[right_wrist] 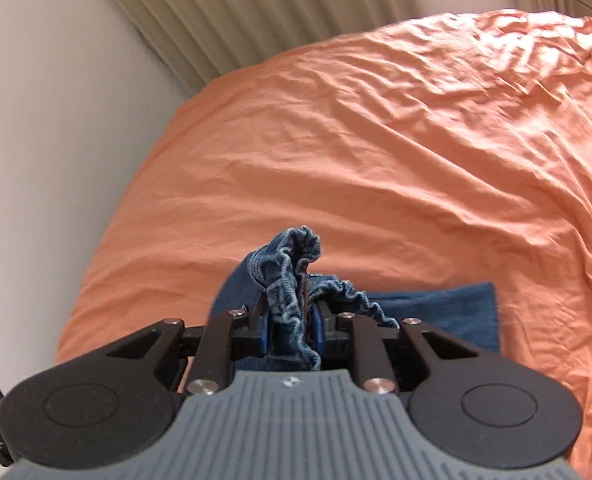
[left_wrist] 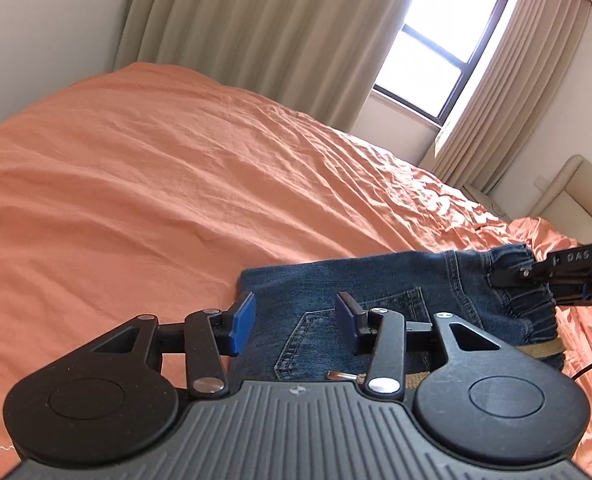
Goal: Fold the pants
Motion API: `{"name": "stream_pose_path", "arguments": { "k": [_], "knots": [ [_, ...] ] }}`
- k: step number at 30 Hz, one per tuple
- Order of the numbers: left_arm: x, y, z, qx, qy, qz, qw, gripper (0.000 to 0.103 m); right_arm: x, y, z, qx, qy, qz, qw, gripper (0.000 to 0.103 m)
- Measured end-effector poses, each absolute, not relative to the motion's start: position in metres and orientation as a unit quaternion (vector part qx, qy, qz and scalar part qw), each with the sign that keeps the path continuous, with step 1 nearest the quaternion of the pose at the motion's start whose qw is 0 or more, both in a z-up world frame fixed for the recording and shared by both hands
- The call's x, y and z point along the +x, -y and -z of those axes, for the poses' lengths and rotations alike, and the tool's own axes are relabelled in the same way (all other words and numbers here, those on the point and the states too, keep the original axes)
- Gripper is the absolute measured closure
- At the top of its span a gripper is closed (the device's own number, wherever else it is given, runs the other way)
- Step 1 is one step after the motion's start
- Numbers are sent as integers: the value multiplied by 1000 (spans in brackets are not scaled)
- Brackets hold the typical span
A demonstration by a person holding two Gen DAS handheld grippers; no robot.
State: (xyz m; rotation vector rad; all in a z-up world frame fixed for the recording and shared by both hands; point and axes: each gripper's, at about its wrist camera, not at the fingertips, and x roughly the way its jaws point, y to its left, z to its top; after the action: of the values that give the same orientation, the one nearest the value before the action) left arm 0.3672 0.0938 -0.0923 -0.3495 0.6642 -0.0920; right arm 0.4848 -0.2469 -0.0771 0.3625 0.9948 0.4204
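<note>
On the wrinkled orange bed sheet (left_wrist: 175, 160), before beige pleated curtains (left_wrist: 255, 28) and a bright window (left_wrist: 448, 28), the blue denim pants (left_wrist: 356, 280) lie folded, their elastic waistband pinched by the right gripper (right_wrist: 289, 326), the left gripper (left_wrist: 293, 320) hovering open above them

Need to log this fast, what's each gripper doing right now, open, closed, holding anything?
Left gripper: open, nothing between its pads, above the jeans.
Right gripper: shut on the jeans' elastic waistband.
</note>
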Motion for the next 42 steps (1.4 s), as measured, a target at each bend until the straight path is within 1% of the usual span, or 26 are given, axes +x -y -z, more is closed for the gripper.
{"name": "stream_pose_path", "arguments": {
  "k": [3,5,7,11,13,15,19,21,22,24,25,26,27,30,33,36,37,38,39,40,42],
  "knots": [
    [373,-77,110,-145,-340,50,928,53,493,276,146,194,-510,-167,822,87],
    [378,-67,120,-130,-352,53,925,54,498,289,169,219,-502,-173,819,87],
    [383,-60,128,-117,-361,53,924,54,500,297,175,236,-499,-182,814,87],
    [390,-58,135,-112,-363,54,924,55,489,306,153,247,-464,-236,817,88],
    [390,-59,138,-118,-357,65,924,55,488,309,151,247,-456,-244,819,88],
    [396,-53,142,-114,-357,69,925,55,492,311,164,233,-466,-226,823,88],
    [402,-43,152,-96,-366,71,923,55,499,323,201,248,-470,-200,823,89],
    [401,-42,156,-88,-372,71,922,55,499,322,214,248,-471,-189,825,88],
    [401,-43,158,-84,-374,69,921,55,497,322,216,248,-470,-185,826,86],
    [400,-45,161,-77,-382,61,919,55,494,319,216,243,-466,-176,833,82],
    [399,-46,162,-76,-384,59,918,55,491,318,210,239,-460,-171,838,78],
    [396,-48,162,-76,-385,56,918,55,485,317,202,230,-451,-167,846,70],
    [392,-50,160,-74,-385,54,919,55,476,317,193,212,-437,-158,860,67],
    [371,-51,151,-59,-376,55,923,55,432,317,162,162,-369,-130,906,65],
    [348,-48,145,-39,-382,74,920,55,380,313,146,171,-304,-169,922,65],
    [321,-41,140,-7,-391,79,917,52,346,297,149,180,-269,-187,927,66],
    [312,-40,139,2,-393,80,916,47,339,292,153,169,-262,-185,932,66],
    [302,-37,137,14,-394,83,915,44,338,287,158,157,-262,-184,934,66],
    [292,-34,137,33,-394,84,914,38,340,283,165,153,-272,-192,930,66],
    [283,-30,137,55,-395,78,914,35,344,282,173,163,-282,-202,924,67],
    [265,-21,140,103,-402,68,907,34,352,284,188,173,-305,-205,914,72]
  ]
}}
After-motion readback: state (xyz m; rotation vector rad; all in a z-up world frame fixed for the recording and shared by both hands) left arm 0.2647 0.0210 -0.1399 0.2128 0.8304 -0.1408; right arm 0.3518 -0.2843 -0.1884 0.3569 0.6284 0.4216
